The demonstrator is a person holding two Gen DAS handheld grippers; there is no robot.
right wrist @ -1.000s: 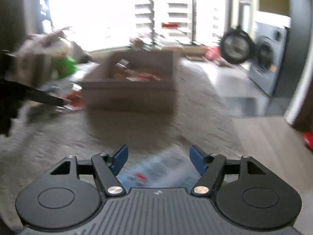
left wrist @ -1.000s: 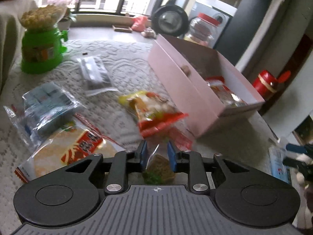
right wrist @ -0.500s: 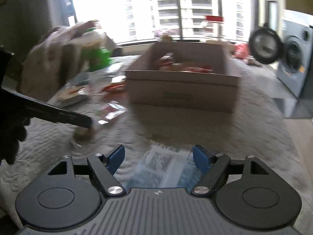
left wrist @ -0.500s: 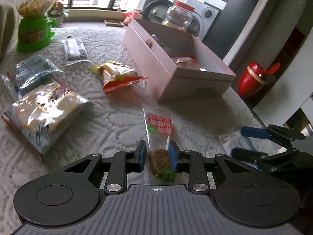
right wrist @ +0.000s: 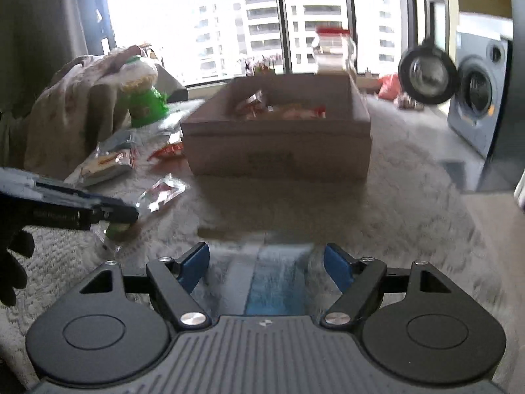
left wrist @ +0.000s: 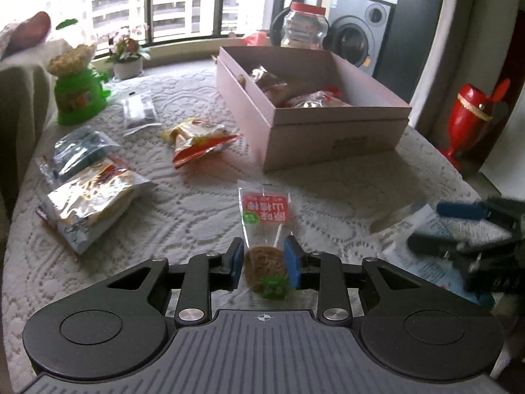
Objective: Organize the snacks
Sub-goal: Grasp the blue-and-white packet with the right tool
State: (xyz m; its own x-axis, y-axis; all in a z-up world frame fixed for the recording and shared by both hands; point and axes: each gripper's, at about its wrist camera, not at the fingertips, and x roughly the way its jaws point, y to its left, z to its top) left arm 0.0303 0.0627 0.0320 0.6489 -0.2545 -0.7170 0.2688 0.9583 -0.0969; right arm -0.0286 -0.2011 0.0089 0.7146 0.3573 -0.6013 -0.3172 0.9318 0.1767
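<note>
My left gripper (left wrist: 264, 256) is shut on a clear snack packet (left wrist: 265, 216) with a red label and a brown cookie inside, held low over the lace tablecloth. The packet also shows in the right wrist view (right wrist: 157, 193), beside the left gripper's fingers (right wrist: 111, 211). My right gripper (right wrist: 267, 262) is open, its jaws on either side of a blue and white packet (right wrist: 275, 282) lying on the cloth. That packet shows at the right in the left wrist view (left wrist: 423, 239). A pink box (left wrist: 334, 131) with several snacks inside stands ahead.
Loose snack bags lie left of the box: an orange one (left wrist: 200, 138), a silver-yellow one (left wrist: 92, 200), a dark one (left wrist: 82, 151) and a small white one (left wrist: 139, 111). A green candy dispenser (left wrist: 77, 98), a jar (left wrist: 303, 26) and a red bottle (left wrist: 469, 118) stand around.
The left gripper has pulled back and turned right with the cookie packet, so the box and bags look farther. The right gripper has dropped lower over the blue packet, still open.
</note>
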